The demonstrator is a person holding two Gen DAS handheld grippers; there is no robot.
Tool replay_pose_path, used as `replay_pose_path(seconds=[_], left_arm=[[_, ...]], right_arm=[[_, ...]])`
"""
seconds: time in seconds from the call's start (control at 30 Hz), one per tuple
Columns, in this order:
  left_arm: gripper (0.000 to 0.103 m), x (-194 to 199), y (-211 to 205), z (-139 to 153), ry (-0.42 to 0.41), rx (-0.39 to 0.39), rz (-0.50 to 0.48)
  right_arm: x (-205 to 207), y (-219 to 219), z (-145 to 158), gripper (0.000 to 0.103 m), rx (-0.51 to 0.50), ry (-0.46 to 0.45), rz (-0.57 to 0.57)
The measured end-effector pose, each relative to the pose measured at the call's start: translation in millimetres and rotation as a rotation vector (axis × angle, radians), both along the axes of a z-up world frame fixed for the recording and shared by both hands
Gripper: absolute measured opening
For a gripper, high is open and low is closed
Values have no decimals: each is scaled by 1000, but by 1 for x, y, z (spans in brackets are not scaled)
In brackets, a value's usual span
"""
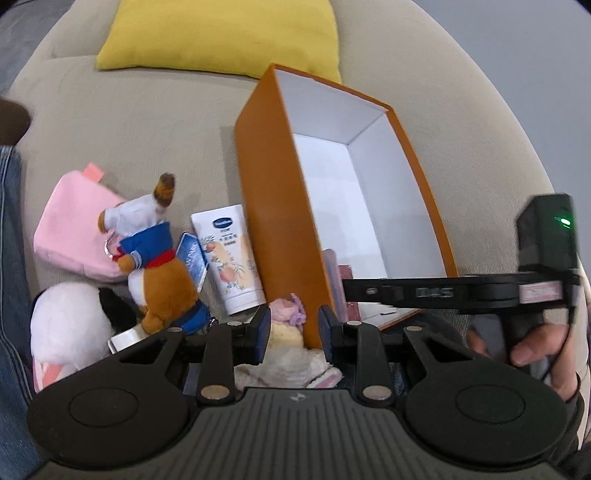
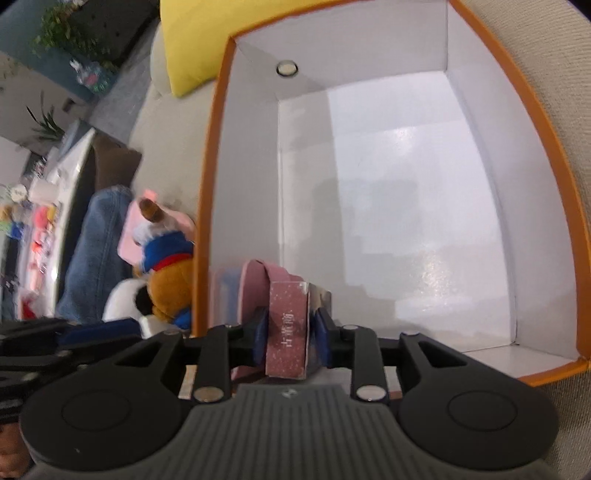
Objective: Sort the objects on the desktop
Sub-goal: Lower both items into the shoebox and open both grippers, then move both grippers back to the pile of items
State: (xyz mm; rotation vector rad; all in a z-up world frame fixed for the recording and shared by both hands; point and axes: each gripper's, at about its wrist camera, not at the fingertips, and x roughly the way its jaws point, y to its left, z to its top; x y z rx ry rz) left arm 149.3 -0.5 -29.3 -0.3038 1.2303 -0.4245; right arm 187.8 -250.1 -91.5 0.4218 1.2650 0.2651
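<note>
An orange box with a white inside stands on the beige sofa. My left gripper hovers by the box's near outer corner. A small knitted doll in pink, yellow and lavender sits between its pads, and its white skirt fills the gap lower down. My right gripper reaches inside the orange box near the left wall. A glittery pink carton stands between its blue pads, with a slim gap on the right side. A pink pouch leans behind the carton.
Left of the box lie a white lotion tube, a fox plush in a blue coat, a pink bag and a white and black plush. A yellow cushion rests behind. A jeans leg borders the left.
</note>
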Motion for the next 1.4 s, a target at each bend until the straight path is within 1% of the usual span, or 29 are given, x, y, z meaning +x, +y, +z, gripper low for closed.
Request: replay_pose_path(seconds=[0.07, 0.13, 0.2, 0.3, 0.4, 0.47, 0.57, 0.73, 0.83, 0.9, 0.97, 1.1, 1.13, 1.17, 1.2, 1.23, 1.27, 1.33, 1.4], left_arm=[[31, -3, 5, -2, -5, -3, 22], [31, -8, 10, -5, -17, 14, 47], [31, -12, 15, -9, -26, 36, 69], [31, -19, 25, -11, -20, 43, 99], [31, -28, 37, -7, -33, 51, 131], [31, -35, 44, -2, -54, 65, 151], [31, -44, 50, 4, -88, 80, 173], [31, -60, 63, 11, -113, 87, 197], [31, -71, 71, 13, -136, 118, 219], [31, -79, 75, 14, -142, 141, 224], [31, -86, 79, 13, -140, 145, 225], [31, -98, 83, 8, -134, 131, 226], [31, -101, 83, 6, -135, 124, 223], [31, -103, 82, 5, -132, 117, 217], [31, -106, 82, 4, -130, 109, 209], [31, -108, 81, 2, -130, 103, 201], [32, -110, 80, 1, -130, 100, 193], [35, -112, 76, -3, -129, 96, 173], [35, -113, 74, -6, -135, 102, 160]], right_arm=[[-4, -2, 5, 31, 5, -21, -5], [-7, -5, 7, 22, 10, -31, -8], [-8, -4, 3, 16, 11, -27, -6], [-9, -3, -2, 16, 36, -33, -11], [-13, -1, 2, 16, 2, -56, -6], [-17, 1, 5, 19, -26, -75, 2], [-23, 2, 10, 19, -71, -114, 1], [-31, 3, 16, 20, -96, -149, -7], [-41, 7, 25, 21, -116, -188, -6], [-49, 12, 33, 22, -109, -220, 8], [-59, 23, 42, 24, -105, -265, 40], [-79, 58, 54, 25, -120, -347, 153], [-83, 66, 55, 28, -128, -359, 182], [-89, 77, 55, 37, -149, -372, 218], [-93, 84, 54, 43, -172, -381, 241], [-98, 93, 52, 44, -202, -389, 266], [-102, 98, 49, 44, -230, -391, 281], [-106, 104, 41, 47, -290, -367, 279], [-107, 101, 32, 47, -291, -322, 249]])
